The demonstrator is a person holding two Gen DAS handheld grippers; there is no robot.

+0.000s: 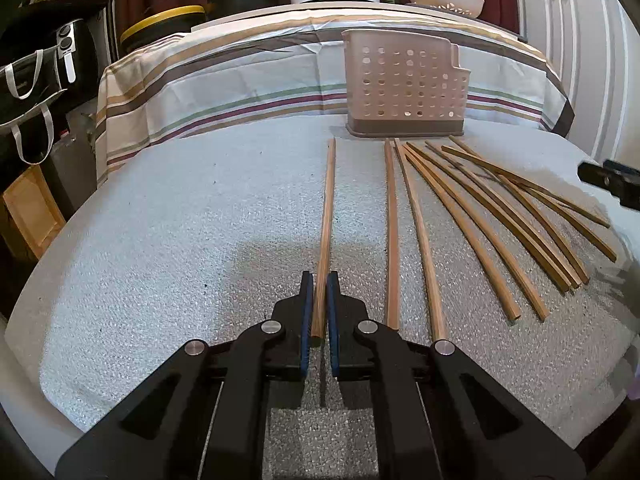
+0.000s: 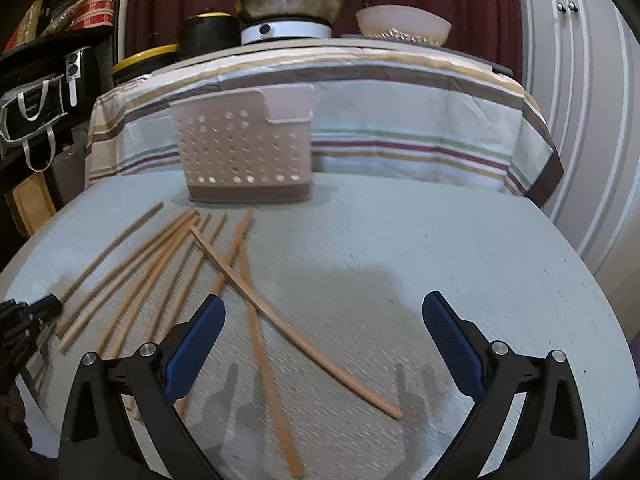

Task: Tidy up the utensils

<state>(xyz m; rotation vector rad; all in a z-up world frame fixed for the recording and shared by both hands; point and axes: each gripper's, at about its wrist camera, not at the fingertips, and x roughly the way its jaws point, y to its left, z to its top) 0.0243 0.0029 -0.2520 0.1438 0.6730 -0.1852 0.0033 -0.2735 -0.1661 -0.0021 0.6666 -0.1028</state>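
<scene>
Several wooden chopsticks (image 1: 472, 216) lie on the grey foam mat (image 1: 180, 240), fanned out in front of a pink perforated utensil holder (image 1: 404, 88). My left gripper (image 1: 320, 280) is shut on the near end of the leftmost chopstick (image 1: 326, 220), which lies along the mat pointing at the holder. In the right wrist view the holder (image 2: 244, 148) stands at the back left and the chopsticks (image 2: 168, 264) spread below it. My right gripper (image 2: 324, 312) is open and empty above the mat; one long chopstick (image 2: 296, 336) passes diagonally between its fingers.
Behind the mat hangs a striped cloth (image 1: 248, 92) over a higher table with a pan on a white burner (image 2: 288, 12), a pink bowl (image 2: 404, 22) and black pots. Dark shelves and bags stand at the left (image 1: 36, 80). White cabinet doors stand at the right (image 2: 592, 120).
</scene>
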